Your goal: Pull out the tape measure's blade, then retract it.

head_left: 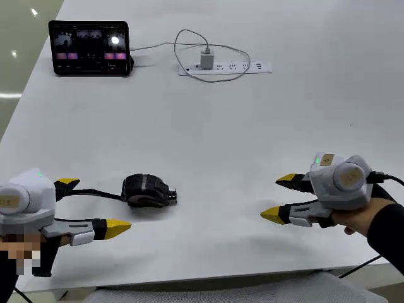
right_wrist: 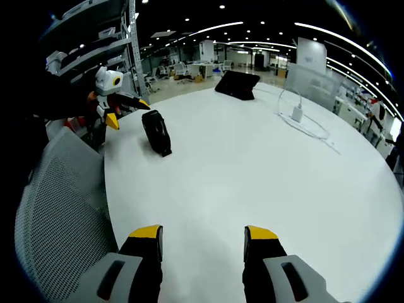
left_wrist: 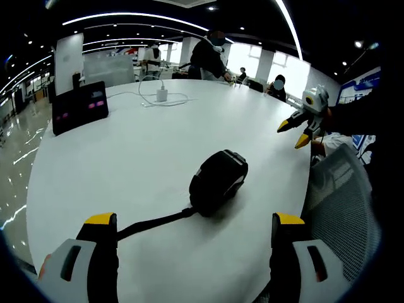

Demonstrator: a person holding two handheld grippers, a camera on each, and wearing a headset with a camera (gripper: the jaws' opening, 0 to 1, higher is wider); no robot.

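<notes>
Black tape measure (head_left: pixel 146 190) lies near the table's (head_left: pixel 221 139) front edge, its strap (head_left: pixel 95 192) trailing toward the left gripper (head_left: pixel 101 204), jaws spread just beside it. Right gripper (head_left: pixel 270 199), also spread and empty, hovers well apart.

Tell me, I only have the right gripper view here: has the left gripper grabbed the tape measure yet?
Observer: No. The left gripper is open, and its own view shows the tape measure lying on the table just ahead of its jaws.
Operator: Is the blade pulled out at all?
Observer: Not that the head view shows. The blade's end sits at the case, and no blade is drawn out across the table.
</notes>
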